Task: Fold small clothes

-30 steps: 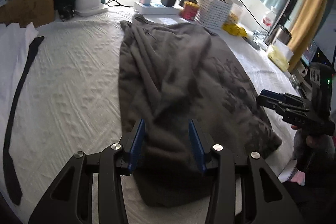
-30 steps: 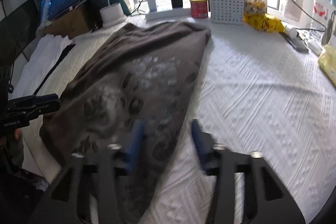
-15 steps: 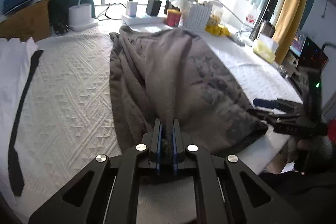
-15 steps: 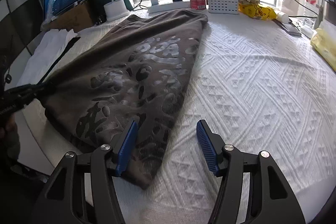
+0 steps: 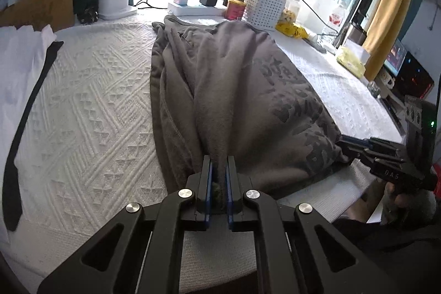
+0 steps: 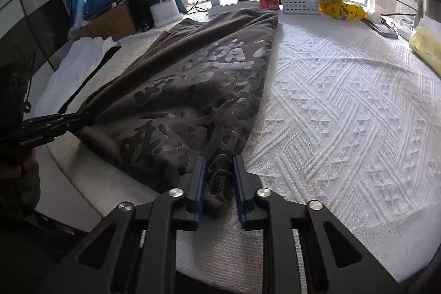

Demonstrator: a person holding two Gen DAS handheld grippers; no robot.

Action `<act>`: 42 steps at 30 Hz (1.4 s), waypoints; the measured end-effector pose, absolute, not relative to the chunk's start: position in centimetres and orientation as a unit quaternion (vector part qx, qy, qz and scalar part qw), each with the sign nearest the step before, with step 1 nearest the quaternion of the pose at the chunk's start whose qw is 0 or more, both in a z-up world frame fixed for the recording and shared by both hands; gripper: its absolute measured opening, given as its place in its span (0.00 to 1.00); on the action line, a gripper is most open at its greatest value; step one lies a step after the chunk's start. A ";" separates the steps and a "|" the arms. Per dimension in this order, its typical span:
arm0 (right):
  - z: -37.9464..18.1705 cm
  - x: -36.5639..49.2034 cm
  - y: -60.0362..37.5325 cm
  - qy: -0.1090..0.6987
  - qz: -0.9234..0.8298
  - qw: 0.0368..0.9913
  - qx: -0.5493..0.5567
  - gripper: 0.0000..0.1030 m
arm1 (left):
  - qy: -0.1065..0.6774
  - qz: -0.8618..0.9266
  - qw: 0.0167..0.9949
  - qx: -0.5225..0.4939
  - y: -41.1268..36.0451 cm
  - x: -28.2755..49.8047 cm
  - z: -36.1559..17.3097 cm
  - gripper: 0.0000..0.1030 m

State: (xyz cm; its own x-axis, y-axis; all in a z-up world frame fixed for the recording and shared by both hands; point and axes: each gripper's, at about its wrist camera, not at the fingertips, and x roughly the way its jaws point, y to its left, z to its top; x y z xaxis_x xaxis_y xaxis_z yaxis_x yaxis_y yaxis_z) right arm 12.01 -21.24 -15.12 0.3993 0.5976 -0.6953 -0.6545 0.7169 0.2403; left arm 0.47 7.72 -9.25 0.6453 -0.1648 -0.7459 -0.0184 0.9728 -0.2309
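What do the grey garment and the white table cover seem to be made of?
Garment: looks like soft, matte knit, perhaps cotton fleece; it drapes in thick folds, and its print shines slightly. Cover: apparently woven or quilted cotton, matte, with raised geometric ridges.
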 end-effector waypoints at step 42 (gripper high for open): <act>-12.3 14.3 -21.5 0.406 0.359 0.838 -0.056 0.41 | 0.433 -0.012 0.897 -0.088 8.5 5.8 -6.5 0.54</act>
